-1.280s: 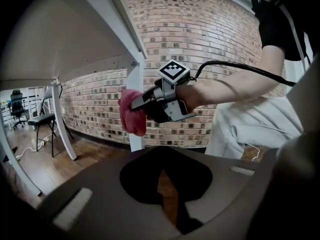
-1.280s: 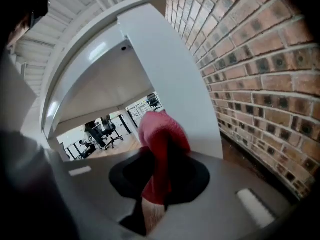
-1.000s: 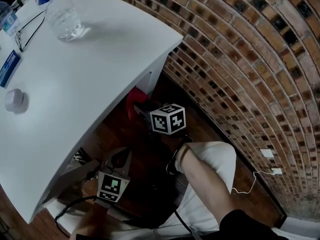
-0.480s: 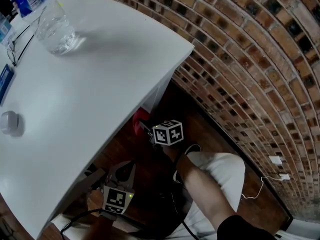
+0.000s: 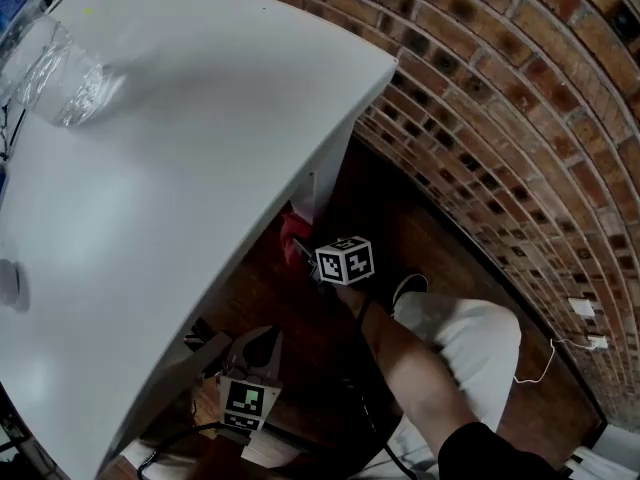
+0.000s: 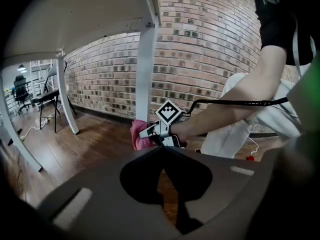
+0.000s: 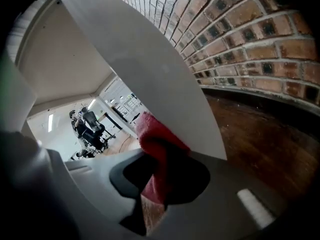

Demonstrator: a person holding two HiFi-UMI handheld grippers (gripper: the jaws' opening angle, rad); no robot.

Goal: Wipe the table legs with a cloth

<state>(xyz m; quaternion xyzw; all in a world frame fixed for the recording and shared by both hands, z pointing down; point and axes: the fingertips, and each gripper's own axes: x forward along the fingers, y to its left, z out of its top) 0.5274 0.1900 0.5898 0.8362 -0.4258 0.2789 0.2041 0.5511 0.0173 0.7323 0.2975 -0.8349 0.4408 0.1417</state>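
Observation:
A white table leg (image 5: 325,180) drops from the corner of the white tabletop (image 5: 200,148). My right gripper (image 5: 306,258) is shut on a red cloth (image 5: 293,234), and the cloth presses against the lower part of that leg. In the right gripper view the cloth (image 7: 152,134) sticks up from between the jaws of my right gripper (image 7: 152,156), against the leg (image 7: 150,79). My left gripper (image 5: 262,344) hangs under the table edge, shut and holding nothing. Its own view shows the left gripper (image 6: 162,150), with the leg (image 6: 146,69), the cloth (image 6: 138,136) and the right gripper (image 6: 150,130) ahead of it.
A brick wall (image 5: 500,88) runs close behind the leg, above a dark wooden floor (image 5: 420,238). A water bottle (image 5: 60,78) lies on the tabletop. A person's white-trousered leg (image 5: 470,348) is at the right. Another table leg (image 6: 67,99) and a chair (image 6: 47,96) stand further off.
The right gripper with the cloth has sunk lower along the leg and its cube looks smaller. The head view has swung. The left gripper has stayed under the table edge.

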